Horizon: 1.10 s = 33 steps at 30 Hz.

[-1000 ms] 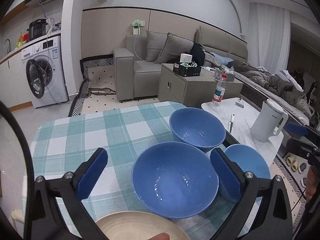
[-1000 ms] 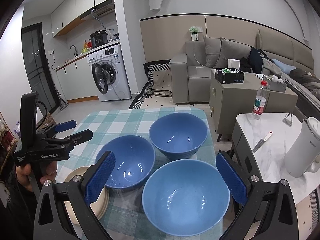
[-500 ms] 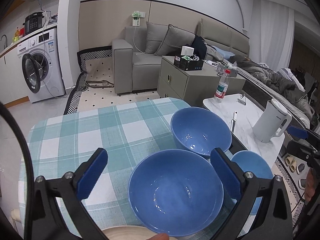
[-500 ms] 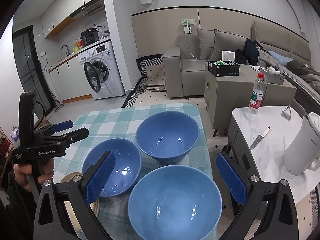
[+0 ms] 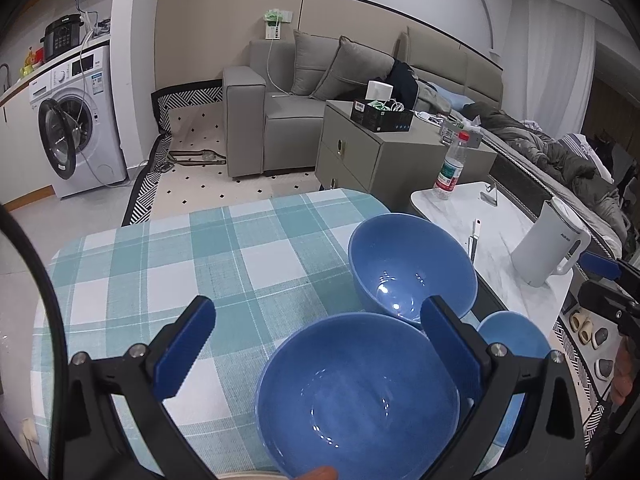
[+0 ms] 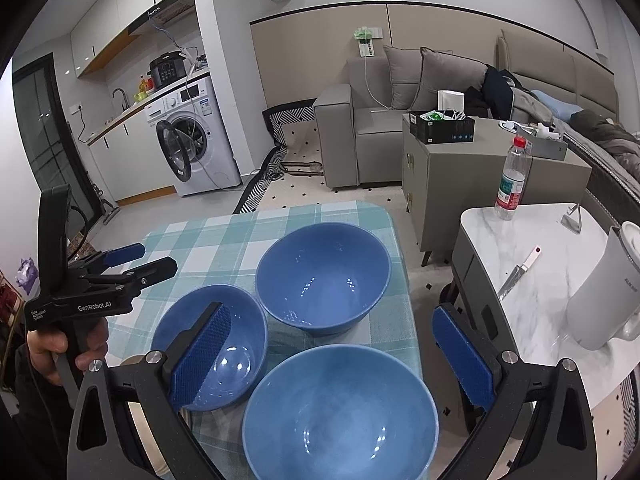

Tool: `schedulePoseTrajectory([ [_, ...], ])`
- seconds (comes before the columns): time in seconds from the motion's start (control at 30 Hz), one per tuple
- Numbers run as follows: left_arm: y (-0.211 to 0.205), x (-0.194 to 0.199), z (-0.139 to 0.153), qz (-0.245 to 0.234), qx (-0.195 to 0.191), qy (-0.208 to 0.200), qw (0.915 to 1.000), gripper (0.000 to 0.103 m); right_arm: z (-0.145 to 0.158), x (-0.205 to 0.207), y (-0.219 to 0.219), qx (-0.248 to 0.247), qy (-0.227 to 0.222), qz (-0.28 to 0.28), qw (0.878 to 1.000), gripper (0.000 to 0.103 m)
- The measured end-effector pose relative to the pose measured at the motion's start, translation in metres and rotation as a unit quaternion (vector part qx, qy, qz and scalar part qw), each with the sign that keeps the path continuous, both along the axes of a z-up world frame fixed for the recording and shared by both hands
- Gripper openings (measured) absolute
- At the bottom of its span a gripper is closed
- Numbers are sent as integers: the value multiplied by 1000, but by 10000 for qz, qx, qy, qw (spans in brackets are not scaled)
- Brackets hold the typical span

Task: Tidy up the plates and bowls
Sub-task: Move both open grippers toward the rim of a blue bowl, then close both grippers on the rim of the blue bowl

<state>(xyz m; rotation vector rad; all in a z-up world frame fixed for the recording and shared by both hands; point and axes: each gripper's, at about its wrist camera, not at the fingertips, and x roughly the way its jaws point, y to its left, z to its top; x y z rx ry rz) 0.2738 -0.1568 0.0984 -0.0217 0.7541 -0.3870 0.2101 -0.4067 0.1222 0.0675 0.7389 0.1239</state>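
Three blue bowls stand on the checked tablecloth. The far bowl also shows in the left wrist view. The left bowl lies under my left gripper, which is open and empty; that bowl fills its lower view. The near bowl sits just below my right gripper, which is open and empty. The near bowl shows partly in the left wrist view. A beige plate peeks out beside the left bowl, mostly hidden.
A white marble side table stands right of the table with a white kettle, a knife and a water bottle. A grey cabinet, sofa and washing machine stand beyond.
Both grippers have drawn back and risen a little, so the bowls sit lower in each view. The left view has swung left. Both grippers stay open; the bowls have not moved.
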Motion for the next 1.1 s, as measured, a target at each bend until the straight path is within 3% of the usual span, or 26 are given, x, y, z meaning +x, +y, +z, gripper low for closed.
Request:
schedulePoseTrajectory([
  [0.87, -28, 54, -24, -194, 262, 405, 9986, 102, -31, 55, -19, 76, 469, 20, 9989, 101],
  [0.97, -32, 60, -28, -210, 293, 466, 9983, 101, -35, 62, -21, 86, 529, 25, 9986, 96],
  [1.03, -35, 64, -32, -250, 304, 525, 9978, 91, -39, 65, -22, 74, 573, 15, 9983, 92],
  [1.1, -37, 68, -37, -299, 328, 641, 9970, 88, -44, 70, -25, 109, 651, 17, 9978, 80],
])
